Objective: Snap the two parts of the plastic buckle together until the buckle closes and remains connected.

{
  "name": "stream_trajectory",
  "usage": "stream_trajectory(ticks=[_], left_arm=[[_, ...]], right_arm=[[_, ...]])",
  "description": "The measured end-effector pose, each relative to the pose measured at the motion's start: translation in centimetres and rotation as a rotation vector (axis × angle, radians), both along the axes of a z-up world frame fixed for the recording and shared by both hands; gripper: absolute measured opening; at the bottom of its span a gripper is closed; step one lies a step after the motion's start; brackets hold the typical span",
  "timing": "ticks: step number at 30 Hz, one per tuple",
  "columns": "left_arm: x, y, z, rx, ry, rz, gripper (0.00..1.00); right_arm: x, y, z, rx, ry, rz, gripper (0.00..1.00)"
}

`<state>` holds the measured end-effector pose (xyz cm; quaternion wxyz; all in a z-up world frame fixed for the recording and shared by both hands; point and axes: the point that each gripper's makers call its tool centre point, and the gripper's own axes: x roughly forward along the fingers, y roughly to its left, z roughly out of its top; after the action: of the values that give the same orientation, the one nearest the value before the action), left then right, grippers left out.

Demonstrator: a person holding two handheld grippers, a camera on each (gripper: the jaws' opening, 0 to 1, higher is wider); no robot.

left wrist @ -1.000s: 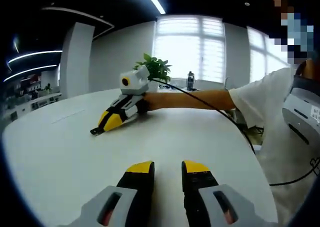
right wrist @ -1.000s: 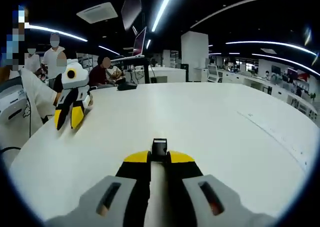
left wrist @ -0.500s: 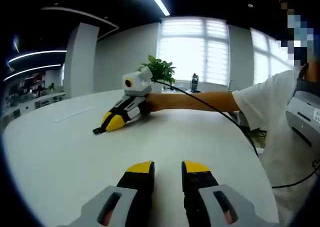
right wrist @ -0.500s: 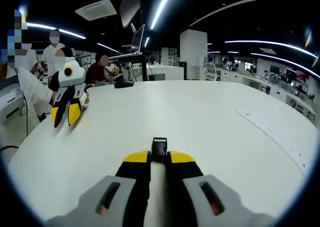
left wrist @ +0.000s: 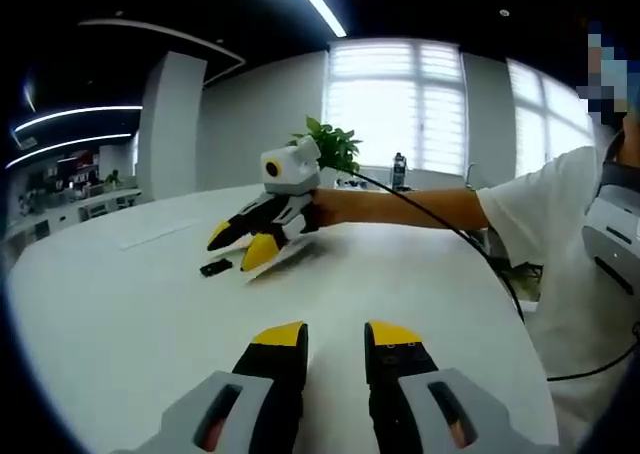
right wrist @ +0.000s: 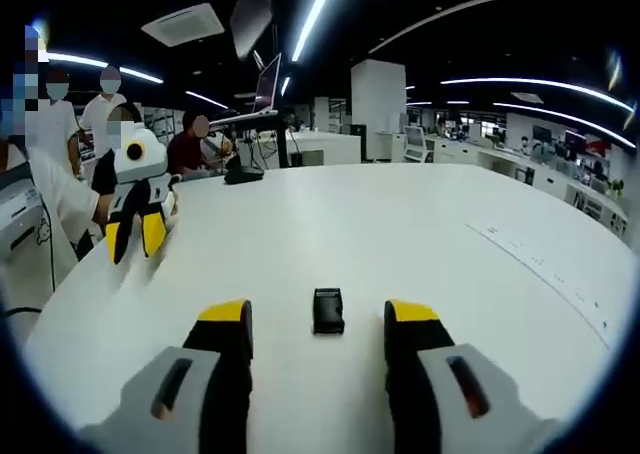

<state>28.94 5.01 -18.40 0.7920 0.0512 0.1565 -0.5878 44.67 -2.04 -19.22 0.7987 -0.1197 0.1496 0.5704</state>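
Observation:
A small black plastic buckle (right wrist: 328,310) lies flat on the white table (right wrist: 420,244), seemingly as one piece. My right gripper (right wrist: 318,324) is open, its yellow-tipped jaws wide on either side of the buckle without touching it. From the left gripper view, the buckle (left wrist: 215,267) rests just off the tips of the right gripper (left wrist: 241,246), which a person's hand holds tilted slightly above the table. My left gripper (left wrist: 336,336) hovers low over the table with a narrow gap and nothing between its jaws. It also appears far left as the left gripper (right wrist: 132,236).
A person's arm (left wrist: 400,204) and a black cable (left wrist: 450,236) stretch across the table's right side. A potted plant (left wrist: 328,144) and a bottle (left wrist: 399,169) stand at the far edge. Several people (right wrist: 105,99) and a monitor (right wrist: 270,79) are beyond the table.
My right gripper has opened and let go of the buckle, which now lies on the table between its jaws. The left gripper has stayed as it was.

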Motion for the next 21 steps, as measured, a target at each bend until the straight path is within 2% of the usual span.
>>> stream_trajectory(ticks=[4,8,14,16,21], left_arm=[[0.7,0.1,0.5,-0.037,0.007,0.036,0.33],[1.1,0.1,0.9,-0.050,0.005,0.057,0.36],[2.0,0.4,1.9,-0.073,-0.013,0.117,0.46],[2.3,0.7,2.7,-0.092,-0.022,0.146,0.49],[3.1,1.1,5.1,-0.175,-0.036,0.208,0.56]], right_arm=[[-0.7,0.0,0.2,-0.017,-0.018,-0.016,0.67],[-1.4,-0.1,0.9,-0.004,-0.035,-0.022,0.68],[-2.2,-0.5,2.1,0.005,-0.063,-0.070,0.78],[-2.6,-0.7,2.9,0.003,-0.101,-0.095,0.80],[-3.6,-0.9,4.8,0.001,-0.144,-0.141,0.88]])
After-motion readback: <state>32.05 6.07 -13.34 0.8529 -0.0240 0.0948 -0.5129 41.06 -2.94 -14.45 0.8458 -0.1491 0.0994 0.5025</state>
